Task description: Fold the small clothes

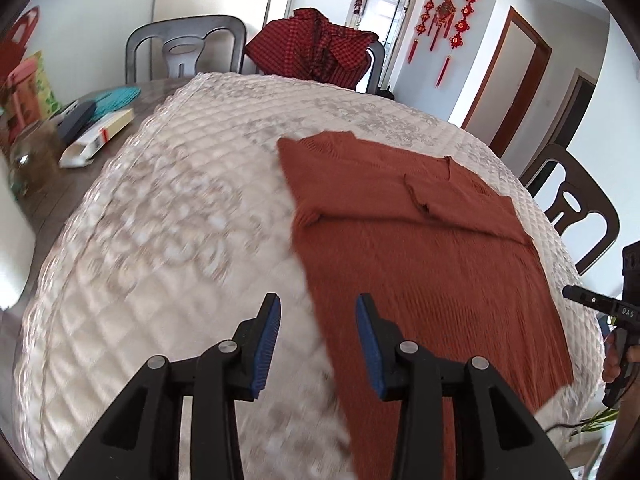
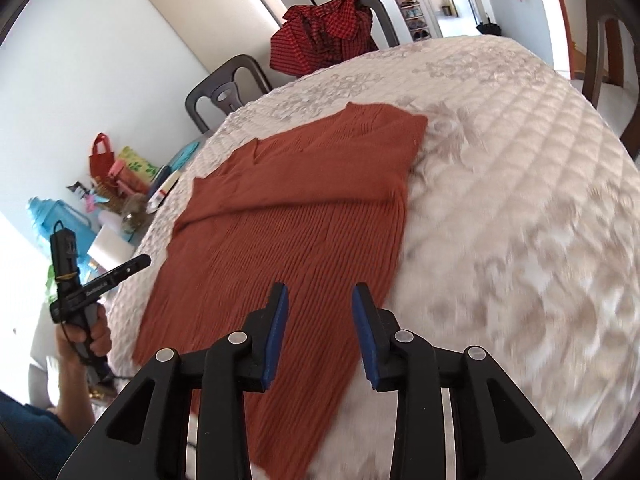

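Blue-padded black left gripper (image 1: 318, 344) right up front, jaws apart, nothing between, hovering over left edge of rust-orange ribbed knit sweater (image 1: 420, 240). Black right gripper (image 2: 320, 332) same deal, jaws parted and empty, above sweater's lower part. Sweater lies flat on cream quilted table cover (image 1: 160, 220), sleeve folded across chest. Red checked garment (image 1: 320, 48) draped over dark chair (image 1: 376, 60) at far side.
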`<state>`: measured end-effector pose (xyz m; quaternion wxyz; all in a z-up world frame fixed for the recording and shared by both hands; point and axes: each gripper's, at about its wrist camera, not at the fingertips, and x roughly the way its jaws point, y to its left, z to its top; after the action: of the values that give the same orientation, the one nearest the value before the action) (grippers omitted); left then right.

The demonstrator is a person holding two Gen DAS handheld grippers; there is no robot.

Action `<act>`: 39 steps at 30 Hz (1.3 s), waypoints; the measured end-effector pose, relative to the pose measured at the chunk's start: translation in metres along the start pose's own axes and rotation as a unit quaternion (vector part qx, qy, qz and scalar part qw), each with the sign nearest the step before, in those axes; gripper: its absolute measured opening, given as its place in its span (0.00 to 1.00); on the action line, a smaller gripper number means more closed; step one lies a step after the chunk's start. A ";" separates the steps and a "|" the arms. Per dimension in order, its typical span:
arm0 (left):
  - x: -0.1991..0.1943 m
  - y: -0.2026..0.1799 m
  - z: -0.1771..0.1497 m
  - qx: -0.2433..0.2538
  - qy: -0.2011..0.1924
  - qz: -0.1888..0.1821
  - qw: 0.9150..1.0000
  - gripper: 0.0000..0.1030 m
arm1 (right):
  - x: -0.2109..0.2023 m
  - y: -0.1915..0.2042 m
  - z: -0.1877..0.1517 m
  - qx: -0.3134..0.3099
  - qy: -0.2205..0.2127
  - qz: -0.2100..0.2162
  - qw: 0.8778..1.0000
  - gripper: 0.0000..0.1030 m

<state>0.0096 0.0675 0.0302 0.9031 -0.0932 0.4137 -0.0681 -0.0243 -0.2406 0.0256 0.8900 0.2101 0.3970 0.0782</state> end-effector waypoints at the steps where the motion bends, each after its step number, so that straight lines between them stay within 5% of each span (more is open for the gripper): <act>1: -0.003 0.002 -0.004 -0.005 0.001 -0.005 1.000 0.41 | -0.002 0.000 -0.006 0.001 0.004 0.001 1.000 0.34; 10: -0.004 -0.004 -0.045 -0.029 0.030 -0.055 0.998 0.42 | 0.005 0.000 -0.043 0.027 0.016 0.021 0.999 0.38; 30: -0.013 -0.012 -0.069 -0.068 0.026 -0.115 0.991 0.42 | 0.009 0.012 -0.067 0.073 0.025 0.106 0.991 0.40; 35: -0.007 -0.015 -0.064 -0.068 0.027 -0.119 0.990 0.39 | 0.012 0.010 -0.065 0.078 0.019 0.096 0.992 0.25; 39: -0.009 -0.009 -0.068 -0.072 0.030 -0.115 0.990 0.17 | 0.010 0.003 -0.069 0.091 0.017 0.094 0.991 0.12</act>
<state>-0.0484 0.0529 -0.0044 0.8674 -0.2029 0.4307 -0.1447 -0.0684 -0.2136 -0.0214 0.8490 0.3253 0.3962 0.1284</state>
